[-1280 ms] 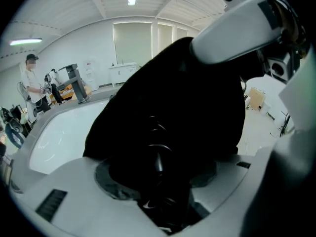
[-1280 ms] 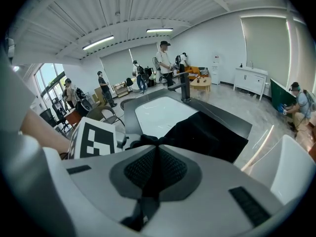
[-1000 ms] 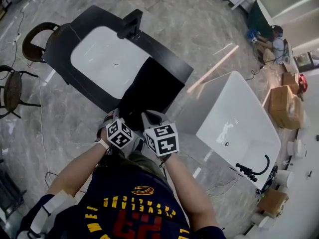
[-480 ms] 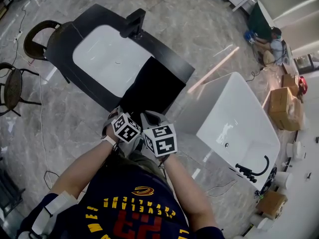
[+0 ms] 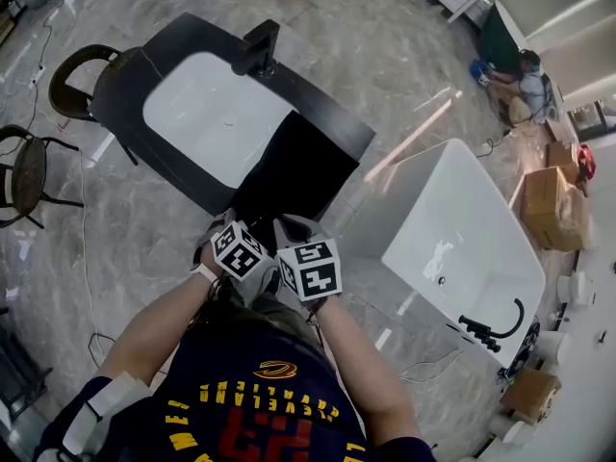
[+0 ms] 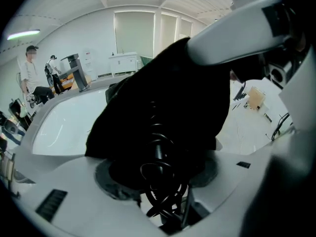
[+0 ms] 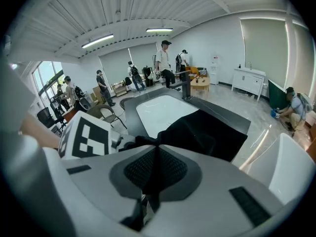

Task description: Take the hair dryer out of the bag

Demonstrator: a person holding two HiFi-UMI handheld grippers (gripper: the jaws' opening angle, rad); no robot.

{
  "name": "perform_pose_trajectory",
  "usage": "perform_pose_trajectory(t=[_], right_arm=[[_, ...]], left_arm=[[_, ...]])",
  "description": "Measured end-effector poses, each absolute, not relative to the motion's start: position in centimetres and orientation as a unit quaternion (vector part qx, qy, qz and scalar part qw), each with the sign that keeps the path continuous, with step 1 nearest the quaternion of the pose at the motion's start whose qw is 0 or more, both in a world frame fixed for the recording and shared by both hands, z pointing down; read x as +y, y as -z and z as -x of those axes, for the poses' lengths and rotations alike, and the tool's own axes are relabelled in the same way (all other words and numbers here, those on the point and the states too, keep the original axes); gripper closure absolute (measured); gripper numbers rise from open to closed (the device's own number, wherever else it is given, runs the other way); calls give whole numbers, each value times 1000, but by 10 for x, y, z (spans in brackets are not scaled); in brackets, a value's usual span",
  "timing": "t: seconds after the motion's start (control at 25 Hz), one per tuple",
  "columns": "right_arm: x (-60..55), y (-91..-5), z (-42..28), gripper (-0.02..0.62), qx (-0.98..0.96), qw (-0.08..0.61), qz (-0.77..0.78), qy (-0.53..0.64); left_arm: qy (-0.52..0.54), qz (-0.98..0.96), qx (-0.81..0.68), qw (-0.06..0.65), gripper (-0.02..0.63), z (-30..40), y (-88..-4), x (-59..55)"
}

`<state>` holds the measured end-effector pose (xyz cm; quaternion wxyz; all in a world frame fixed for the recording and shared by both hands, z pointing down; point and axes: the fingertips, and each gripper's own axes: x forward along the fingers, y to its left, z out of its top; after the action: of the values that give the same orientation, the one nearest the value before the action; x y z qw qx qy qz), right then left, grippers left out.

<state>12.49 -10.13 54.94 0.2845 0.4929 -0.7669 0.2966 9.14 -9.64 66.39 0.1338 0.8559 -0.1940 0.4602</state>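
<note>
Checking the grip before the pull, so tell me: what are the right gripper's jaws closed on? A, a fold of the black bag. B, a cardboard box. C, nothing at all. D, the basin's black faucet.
A: in the right gripper view, the right gripper has its jaws together with a fold of the black bag pinched between the pads.

Ceiling strip lights [image 7: 97,40] are flooding the room evenly, throwing a glare streak across the marble floor [image 5: 409,141]. Both gripper views are bowing into dark fisheye corners, while the black bag [image 6: 163,83] and hair dryer [image 6: 159,154] are merging into one featureless silhouette.
</note>
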Motion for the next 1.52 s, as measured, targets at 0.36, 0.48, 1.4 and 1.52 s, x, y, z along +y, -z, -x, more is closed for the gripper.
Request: perform_pose_trajectory(t=[0.36, 0.48, 1.4, 1.52], right_arm=[[-93, -557, -120, 574, -769, 295, -487, -290], [-90, -559, -117, 574, -773, 307, -479, -280], [-87, -580, -106, 574, -772, 326, -464, -286], [-83, -587, -103, 574, -772, 332, -459, -287]], left_arm=[[-442, -864, -192, 147, 365, -56, -649, -62], [-436, -869, -182, 146, 365, -43, -646, -52], [-413, -882, -165, 155, 365, 58, -609, 37], [-406, -881, -184, 161, 365, 76, -599, 41]])
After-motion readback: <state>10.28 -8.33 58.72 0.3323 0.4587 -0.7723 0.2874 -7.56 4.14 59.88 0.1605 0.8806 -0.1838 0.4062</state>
